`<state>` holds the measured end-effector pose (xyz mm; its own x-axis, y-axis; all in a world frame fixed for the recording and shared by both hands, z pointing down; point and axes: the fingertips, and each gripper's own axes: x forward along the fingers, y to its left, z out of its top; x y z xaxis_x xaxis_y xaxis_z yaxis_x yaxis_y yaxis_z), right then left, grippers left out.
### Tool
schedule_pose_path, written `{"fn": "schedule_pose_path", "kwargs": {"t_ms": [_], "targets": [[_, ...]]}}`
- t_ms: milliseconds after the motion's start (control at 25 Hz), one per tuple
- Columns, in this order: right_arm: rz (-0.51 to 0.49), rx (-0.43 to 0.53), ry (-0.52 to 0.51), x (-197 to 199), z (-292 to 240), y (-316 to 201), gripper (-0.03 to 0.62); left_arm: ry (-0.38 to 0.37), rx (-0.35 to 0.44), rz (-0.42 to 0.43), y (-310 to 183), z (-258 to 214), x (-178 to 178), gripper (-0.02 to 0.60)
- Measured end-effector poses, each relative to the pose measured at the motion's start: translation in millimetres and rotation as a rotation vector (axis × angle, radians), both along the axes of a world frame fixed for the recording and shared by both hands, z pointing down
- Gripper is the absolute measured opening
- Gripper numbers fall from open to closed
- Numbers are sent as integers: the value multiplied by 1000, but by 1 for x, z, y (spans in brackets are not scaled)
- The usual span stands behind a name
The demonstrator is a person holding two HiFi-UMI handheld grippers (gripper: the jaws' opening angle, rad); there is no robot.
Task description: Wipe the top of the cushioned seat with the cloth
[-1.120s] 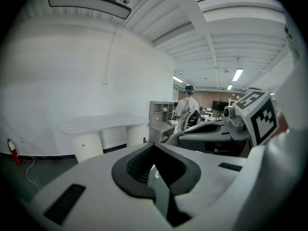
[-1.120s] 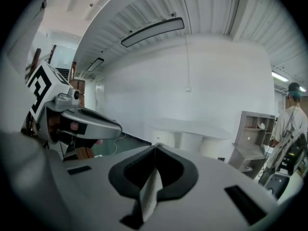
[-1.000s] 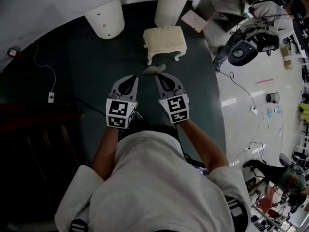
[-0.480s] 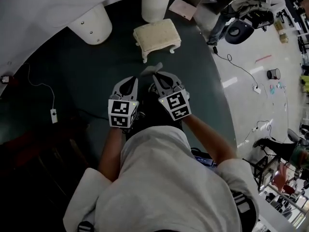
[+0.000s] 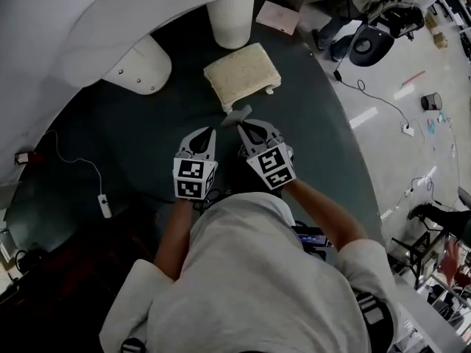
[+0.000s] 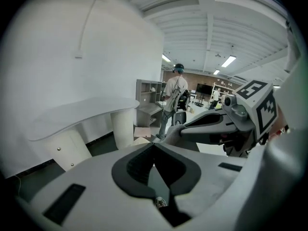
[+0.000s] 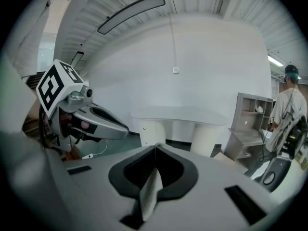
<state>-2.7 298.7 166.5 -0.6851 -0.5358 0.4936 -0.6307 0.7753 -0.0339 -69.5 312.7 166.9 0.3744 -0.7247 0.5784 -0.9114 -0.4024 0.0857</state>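
Note:
The cushioned seat (image 5: 241,74), a small cream stool with short legs, stands on the dark carpet just ahead of both grippers. My right gripper (image 5: 243,126) is shut on a small grey cloth (image 5: 237,115), which sticks out past its tips a short way from the seat's near edge. In the right gripper view the cloth (image 7: 149,191) shows as a pale fold pinched between the jaws of that gripper (image 7: 156,147). Beside it on the left, my left gripper (image 5: 211,132) is shut with nothing in it; its tips (image 6: 154,144) meet.
A white curved desk on thick round legs (image 5: 232,20) (image 5: 143,65) arcs behind the seat. A flat pink board (image 5: 277,17) lies beyond it. A cable with a white plug block (image 5: 105,204) trails at left. An office chair (image 5: 366,46) and a standing person (image 6: 173,97) are further off.
Both grippers have moved forward and lower toward the seat, which now lies closer to their tips. The cloth stays pinched in the right gripper.

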Motion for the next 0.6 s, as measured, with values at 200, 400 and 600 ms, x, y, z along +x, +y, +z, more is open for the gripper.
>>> {"fn": "schedule_pose_path", "kwargs": {"t_ms": [200, 400, 600], "targets": [[61, -45, -17, 11, 17, -46, 15, -3, -62, 66, -48, 18, 13, 14], [125, -82, -23, 38, 32, -89, 15, -27, -94, 136, -93, 30, 36, 14], [149, -101, -37, 54, 32, -118, 15, -43, -103, 201, -122, 24, 54, 14]]}}
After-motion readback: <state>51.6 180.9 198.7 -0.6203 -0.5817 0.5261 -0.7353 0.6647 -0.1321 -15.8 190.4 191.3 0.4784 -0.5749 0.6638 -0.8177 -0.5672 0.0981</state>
